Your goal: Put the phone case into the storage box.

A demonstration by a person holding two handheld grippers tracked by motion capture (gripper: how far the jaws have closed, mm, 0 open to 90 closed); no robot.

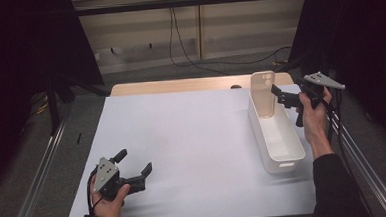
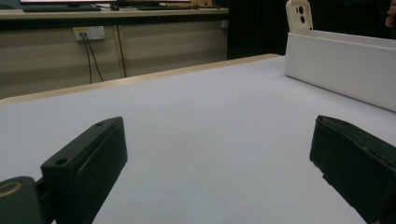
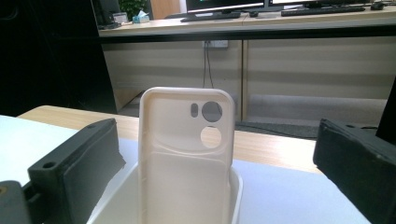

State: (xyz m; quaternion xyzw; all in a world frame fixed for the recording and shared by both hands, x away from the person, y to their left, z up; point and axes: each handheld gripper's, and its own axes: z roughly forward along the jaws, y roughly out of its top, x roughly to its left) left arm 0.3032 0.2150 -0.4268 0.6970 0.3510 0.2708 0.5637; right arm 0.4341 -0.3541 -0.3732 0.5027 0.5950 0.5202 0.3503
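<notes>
As tongs (image 3: 215, 186) gape, case (image 3: 187, 158) perhaps leaning

A big white sheet (image 1: 192, 138) covers the table. A strip of wooden tabletop (image 1: 180, 85) shows at the far edge. Far behind, black cables (image 1: 177, 44) hang down a tan wall (image 1: 137, 36) to the grey floor (image 1: 144, 73).

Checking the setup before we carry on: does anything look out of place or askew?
Only the phone case: it stands on end at the far end of the white bin, leaning on its wall and poking above the rim rather than lying flat inside.
</notes>
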